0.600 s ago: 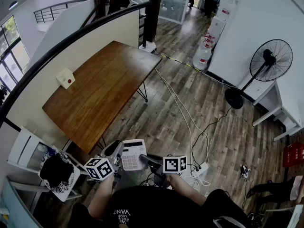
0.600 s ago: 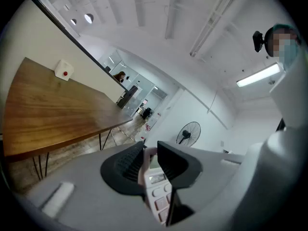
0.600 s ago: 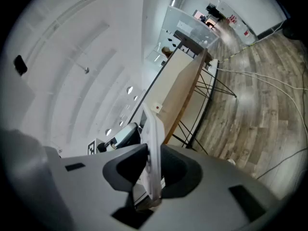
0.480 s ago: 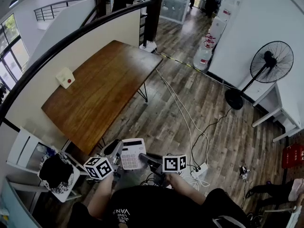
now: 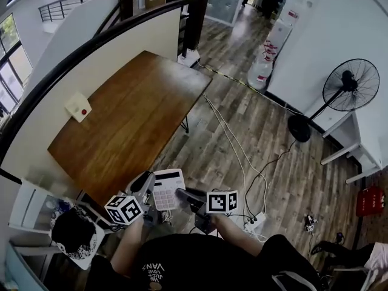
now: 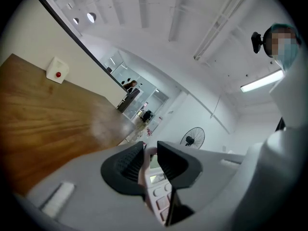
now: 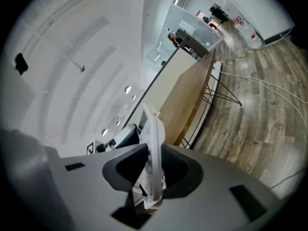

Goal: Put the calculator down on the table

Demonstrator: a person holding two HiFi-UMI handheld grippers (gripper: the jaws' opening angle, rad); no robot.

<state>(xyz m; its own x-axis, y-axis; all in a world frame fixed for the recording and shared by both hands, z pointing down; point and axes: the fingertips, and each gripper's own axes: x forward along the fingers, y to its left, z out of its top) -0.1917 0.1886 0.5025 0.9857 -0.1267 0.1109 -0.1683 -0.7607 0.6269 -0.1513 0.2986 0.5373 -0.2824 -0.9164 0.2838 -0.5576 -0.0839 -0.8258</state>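
Near level, left claw (image 5: 147, 185) and right claw (image 5: 183, 196) each pinch the calculator (image 5: 167, 190) — short of the table (image 5: 130, 120).

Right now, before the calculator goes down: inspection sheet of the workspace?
Surface: wooden table, top bare apart from one box.
Job's things: calculator, held in the air off the table's near edge, not yet on it.
Clutter: white box with a red button, on the table at the wall side.
Grippers: left gripper and right gripper both shut on the calculator, one on each side.
Cables: white cables run across the floor right of the table to a power strip.
Surroundings: standing fan, water bottles.
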